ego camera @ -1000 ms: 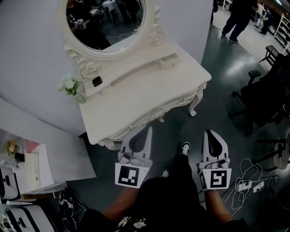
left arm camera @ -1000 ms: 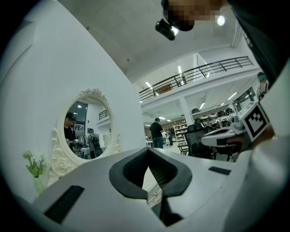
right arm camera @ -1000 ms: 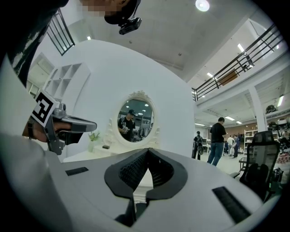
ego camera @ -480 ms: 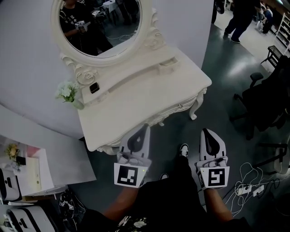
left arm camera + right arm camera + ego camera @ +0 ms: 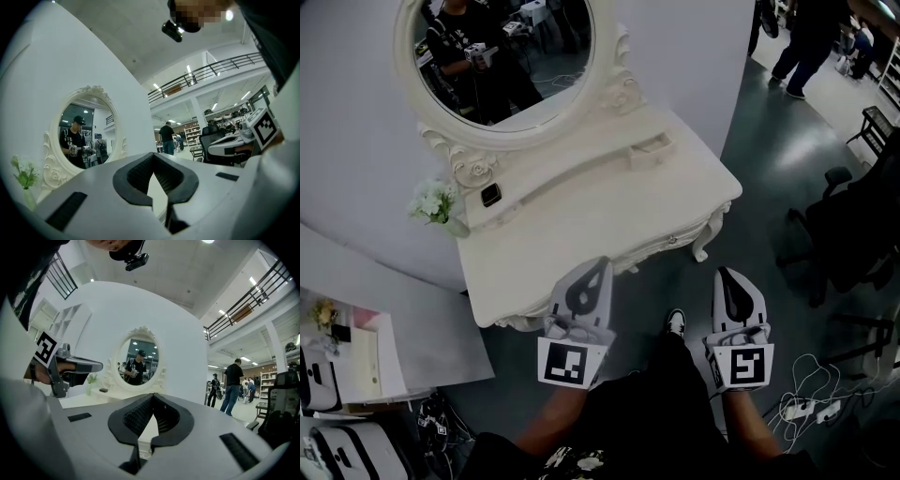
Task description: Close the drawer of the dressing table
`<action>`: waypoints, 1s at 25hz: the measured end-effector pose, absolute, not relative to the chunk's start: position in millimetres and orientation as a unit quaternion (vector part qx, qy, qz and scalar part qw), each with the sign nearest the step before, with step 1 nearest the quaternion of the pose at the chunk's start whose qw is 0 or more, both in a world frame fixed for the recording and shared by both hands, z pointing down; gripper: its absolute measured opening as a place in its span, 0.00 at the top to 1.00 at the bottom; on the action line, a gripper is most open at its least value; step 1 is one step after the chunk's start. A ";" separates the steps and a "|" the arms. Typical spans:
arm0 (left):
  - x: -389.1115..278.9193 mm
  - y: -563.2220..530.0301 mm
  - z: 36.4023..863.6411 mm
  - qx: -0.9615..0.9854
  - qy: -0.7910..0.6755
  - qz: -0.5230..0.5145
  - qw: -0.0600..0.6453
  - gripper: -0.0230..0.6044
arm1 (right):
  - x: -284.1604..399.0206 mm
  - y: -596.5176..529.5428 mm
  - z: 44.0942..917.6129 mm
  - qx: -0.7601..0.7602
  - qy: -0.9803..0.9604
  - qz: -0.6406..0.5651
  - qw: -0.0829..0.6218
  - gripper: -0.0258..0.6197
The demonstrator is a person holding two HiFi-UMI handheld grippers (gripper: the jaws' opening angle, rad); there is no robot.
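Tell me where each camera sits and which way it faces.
Head view: on the person's head, looking steeply down at the white carved dressing table; forearms, white left gripper and right gripper show.
Left gripper view: on the left gripper, looking level past its shut jaws at the oval white-framed mirror; right gripper at right.
Right gripper view: on the right gripper, facing that mirror; left gripper at left.
Shared: both gripper views catch the mirror.

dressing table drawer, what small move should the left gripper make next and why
Probably ease the left gripper forward: its shut fingers overlap the front edge of the dressing table, while the right gripper hangs over the floor beside it.
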State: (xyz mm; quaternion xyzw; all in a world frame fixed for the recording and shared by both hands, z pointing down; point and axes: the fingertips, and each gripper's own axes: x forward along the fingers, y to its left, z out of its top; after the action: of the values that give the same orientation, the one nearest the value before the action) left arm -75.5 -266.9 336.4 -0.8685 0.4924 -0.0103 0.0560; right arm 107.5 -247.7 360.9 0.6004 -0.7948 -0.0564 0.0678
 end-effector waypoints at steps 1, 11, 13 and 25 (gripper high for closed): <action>-73.8 -272.2 336.3 -0.868 0.494 -0.011 0.056 0.96 | 109.1 -253.9 361.0 0.600 -0.795 -0.055 0.069 0.96; -60.5 -328.1 343.5 -0.857 0.512 -0.022 0.049 0.96 | 116.1 -321.1 370.4 0.571 -0.817 -0.050 0.066 0.96; -60.0 -338.7 340.8 -0.852 0.520 -0.025 0.048 0.96 | 116.0 -336.1 368.4 0.563 -0.823 -0.049 0.061 0.96; -36.1 -410.6 337.0 -0.832 0.552 -0.034 0.039 0.96 | 133.6 -421.4 375.8 0.516 -0.851 -0.024 0.092 0.96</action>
State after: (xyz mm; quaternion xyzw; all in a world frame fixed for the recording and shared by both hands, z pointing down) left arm -36.1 -410.6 337.0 -0.8320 0.5524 -0.0344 0.0386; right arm 133.6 -421.4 375.8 0.5159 -0.8513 -0.0244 0.0922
